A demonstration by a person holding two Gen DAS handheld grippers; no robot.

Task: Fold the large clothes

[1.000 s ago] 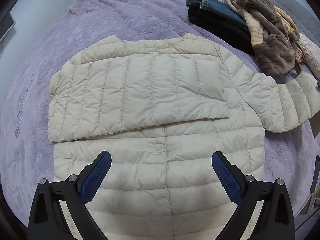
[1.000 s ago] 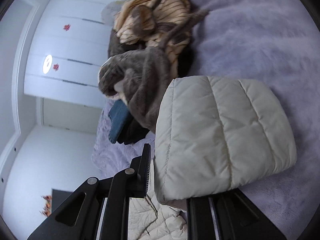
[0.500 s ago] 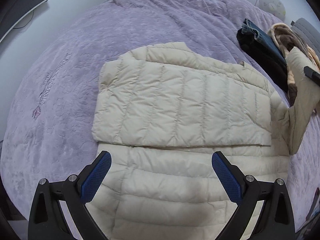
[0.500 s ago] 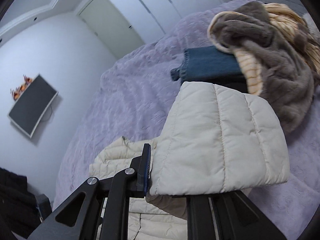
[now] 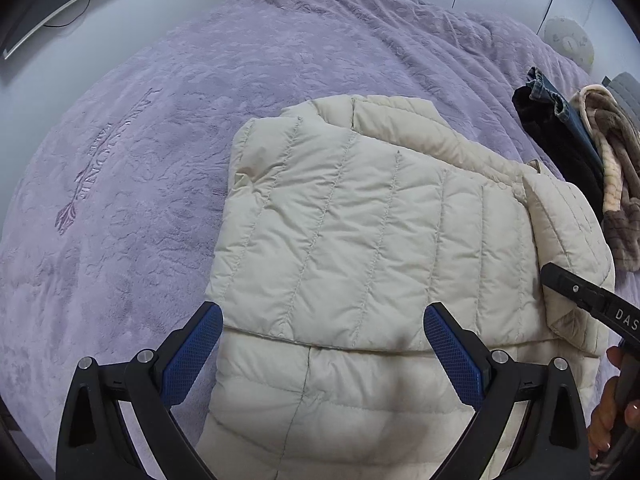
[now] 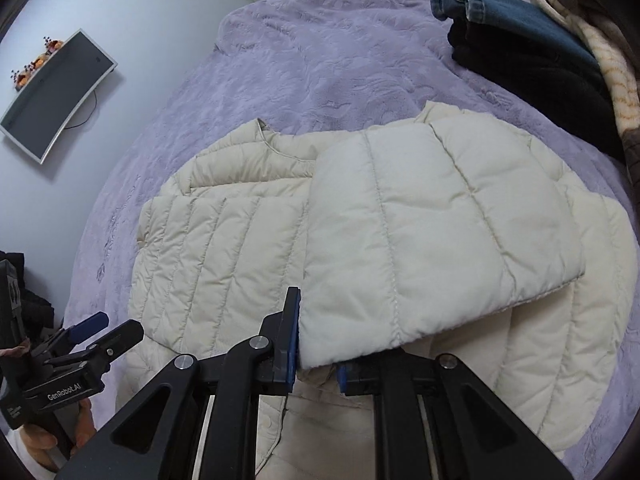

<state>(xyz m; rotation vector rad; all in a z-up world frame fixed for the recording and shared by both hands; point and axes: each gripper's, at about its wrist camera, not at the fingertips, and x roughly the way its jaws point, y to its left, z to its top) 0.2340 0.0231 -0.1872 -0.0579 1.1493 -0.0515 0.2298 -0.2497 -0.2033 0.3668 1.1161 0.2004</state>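
Observation:
A cream quilted jacket [image 5: 360,240] lies flat on the purple bedspread [image 5: 160,160], one sleeve folded across its chest. My left gripper [image 5: 322,344] hovers open over the jacket's lower front with nothing between its blue pads. My right gripper [image 6: 318,356] has the cuff of the other sleeve [image 6: 440,220] between its jaws, which are opening; that sleeve lies draped over the jacket's [image 6: 224,248] right side. In the left wrist view the same sleeve [image 5: 568,232] sits at the jacket's right edge, with the right gripper's finger [image 5: 580,292] on it. The left gripper [image 6: 96,332] shows at lower left of the right wrist view.
A pile of clothes lies at the bed's far right: folded jeans [image 6: 520,12], a black garment [image 6: 540,76] and a brown striped plush piece [image 5: 616,184]. A curved screen [image 6: 56,92] hangs on the wall at left. Bare bedspread stretches left of and beyond the jacket.
My right gripper has swung the sleeve from beside the clothes pile over onto the jacket's body and rolled. The left gripper has shifted sideways, staying open above the jacket's front.

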